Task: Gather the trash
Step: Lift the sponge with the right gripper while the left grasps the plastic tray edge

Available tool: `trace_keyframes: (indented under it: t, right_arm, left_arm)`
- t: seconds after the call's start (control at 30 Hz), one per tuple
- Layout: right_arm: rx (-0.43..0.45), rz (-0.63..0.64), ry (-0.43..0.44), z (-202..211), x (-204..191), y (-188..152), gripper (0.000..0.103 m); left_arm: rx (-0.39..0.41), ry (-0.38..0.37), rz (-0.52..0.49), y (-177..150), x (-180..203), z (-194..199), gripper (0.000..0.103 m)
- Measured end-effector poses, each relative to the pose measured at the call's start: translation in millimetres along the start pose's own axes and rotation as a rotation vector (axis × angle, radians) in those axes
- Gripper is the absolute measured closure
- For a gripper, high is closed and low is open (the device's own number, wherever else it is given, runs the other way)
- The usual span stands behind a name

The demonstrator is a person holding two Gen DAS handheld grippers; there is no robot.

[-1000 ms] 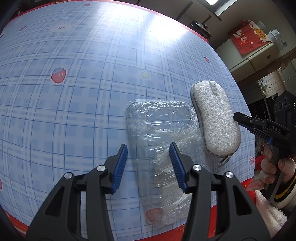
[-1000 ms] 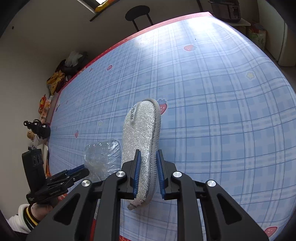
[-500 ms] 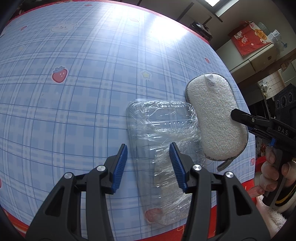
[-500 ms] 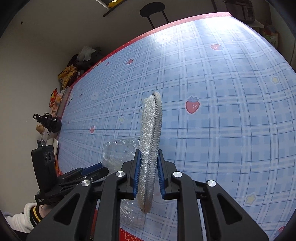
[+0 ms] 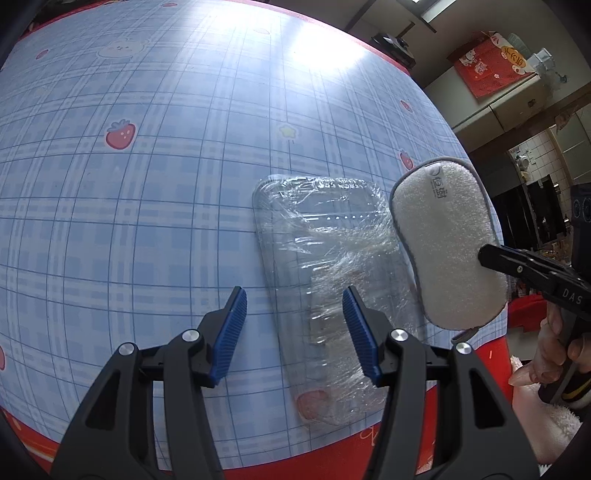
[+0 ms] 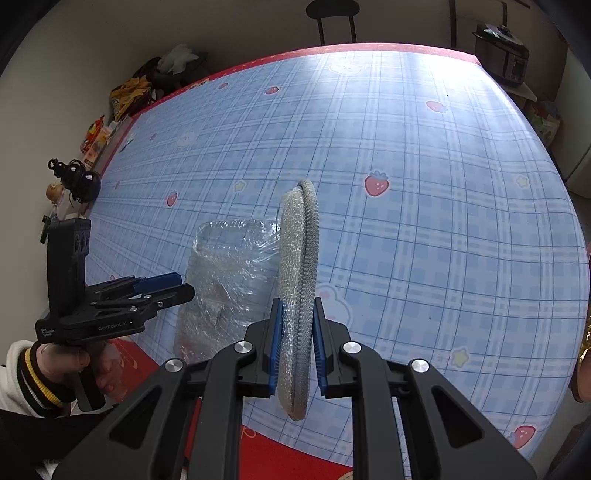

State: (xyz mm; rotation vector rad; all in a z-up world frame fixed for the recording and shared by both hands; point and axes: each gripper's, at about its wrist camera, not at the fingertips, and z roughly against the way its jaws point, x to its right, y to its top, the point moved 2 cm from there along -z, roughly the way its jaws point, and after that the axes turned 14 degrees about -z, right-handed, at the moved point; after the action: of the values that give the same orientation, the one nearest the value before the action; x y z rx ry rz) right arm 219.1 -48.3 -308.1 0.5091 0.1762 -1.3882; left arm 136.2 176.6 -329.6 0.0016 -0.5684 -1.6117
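Observation:
A clear plastic tray wrapped in cling film [image 5: 332, 280] [image 6: 229, 273] lies on the blue checked tablecloth [image 5: 147, 184] near the table's front edge. My left gripper [image 5: 293, 332] hovers over the tray's near end, its jaws opening, the right pad above the film and nothing pressed between the pads. My right gripper [image 6: 297, 347] is shut on a white oval sponge pad with a grey rim [image 6: 299, 280] [image 5: 447, 243], lifted off the table and standing on edge just right of the tray.
The table's red border [image 5: 314, 458] runs along the near edge. A dark chair [image 6: 332, 14] and a cooker [image 6: 502, 55] stand beyond the far edge. Snack bags and small objects [image 6: 125, 96] sit along the left wall. A sleeve and hand [image 6: 51, 365] hold the left gripper.
The right gripper lifted the sponge pad off the table and rolled it from flat to standing on edge beside the tray. The left gripper's jaws widened slightly and stayed over the tray.

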Motion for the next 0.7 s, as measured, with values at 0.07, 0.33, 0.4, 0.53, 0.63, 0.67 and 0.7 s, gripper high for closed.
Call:
trace_keyframes:
  t: [0.07,0.33,0.4,0.53,0.63,0.67,0.7]
  right_arm:
    - [0.000,-0.007,0.014,0,-3,-4,0.086]
    - [0.007,-0.039,0.021,-1,-6,-7,0.086]
    - [0.006,-0.055,0.022,-2,-5,-9,0.086]
    - [0.013,-0.088,0.023,-1,2,-11,0.086]
    - [0.016,-0.106,0.024,2,9,-13,0.086]
    - [0.016,-0.115,0.026,3,11,-14,0.086]
    - [0.017,-0.123,0.028,4,13,-14,0.086]
  left_arm:
    - [0.007,-0.012,-0.003,-2,3,-1,0.043]
    - [0.040,-0.087,0.063,-2,6,-5,0.037]
    - [0.039,-0.108,0.075,1,9,-7,0.038]
    - [0.056,-0.120,0.100,7,11,-2,0.038]
    - [0.092,-0.133,0.072,19,17,11,0.038]
    - [0.102,-0.137,0.061,23,21,16,0.039]
    - [0.113,-0.143,0.049,27,25,21,0.039]
